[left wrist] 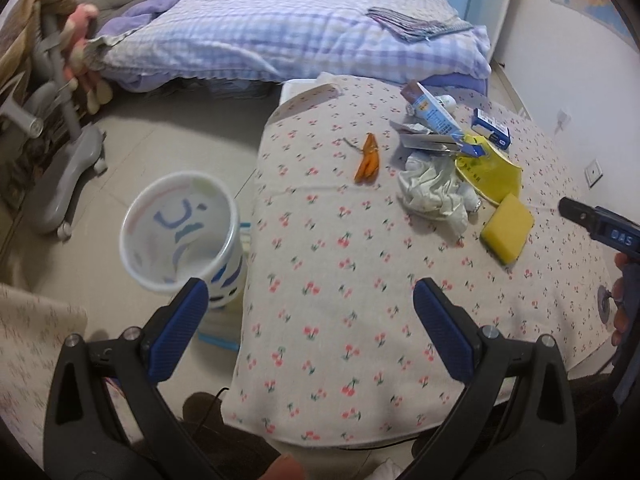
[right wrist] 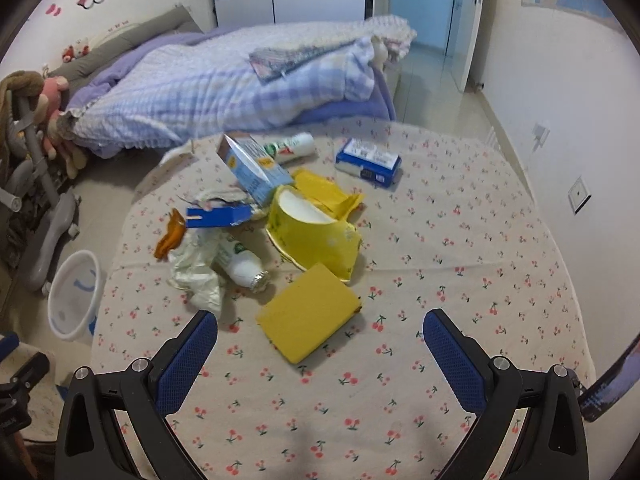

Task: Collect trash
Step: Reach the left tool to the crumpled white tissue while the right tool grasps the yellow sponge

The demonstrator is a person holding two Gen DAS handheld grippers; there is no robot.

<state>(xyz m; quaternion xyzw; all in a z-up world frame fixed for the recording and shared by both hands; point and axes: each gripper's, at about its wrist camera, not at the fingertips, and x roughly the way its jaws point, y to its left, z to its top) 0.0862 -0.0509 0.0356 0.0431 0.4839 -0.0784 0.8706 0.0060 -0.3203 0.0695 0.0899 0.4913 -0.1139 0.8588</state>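
Right wrist view: the right claw [right wrist: 320, 340] is seen spread wide and empty above the near part of the table [right wrist: 460, 240], its blue pads either side of a yellow sponge [right wrist: 308, 320] that lies just ahead of it. In the left wrist view the left claw [left wrist: 310, 312] is likewise spread and empty, held over the table's near left edge, with the white waste bin [left wrist: 180, 236] standing on the floor just beside that edge.

Beyond the sponge the trash is seen heaped in the middle of the table: a crumpled white tissue [right wrist: 196, 272], a small white bottle [right wrist: 244, 268] lying on its side against it, a torn yellow wrapper [right wrist: 316, 236], an orange peel [right wrist: 170, 236], a torn blue strip of carton [right wrist: 218, 216] and an opened light-blue box [right wrist: 256, 168]. Farther back a second white bottle [right wrist: 292, 145] and a blue-and-white packet [right wrist: 368, 160] are lying apart from the heap.

The bin appears empty as far as its inside can be seen, and nothing is gripped, so the collecting is judged to be at its very start, with every piece still to be carried over.

The table is covered by a beige cloth printed with small cherries. Behind it a bed [right wrist: 224, 88] with a lilac checked quilt is seen, then pale floor tiles, white walls and an open door.
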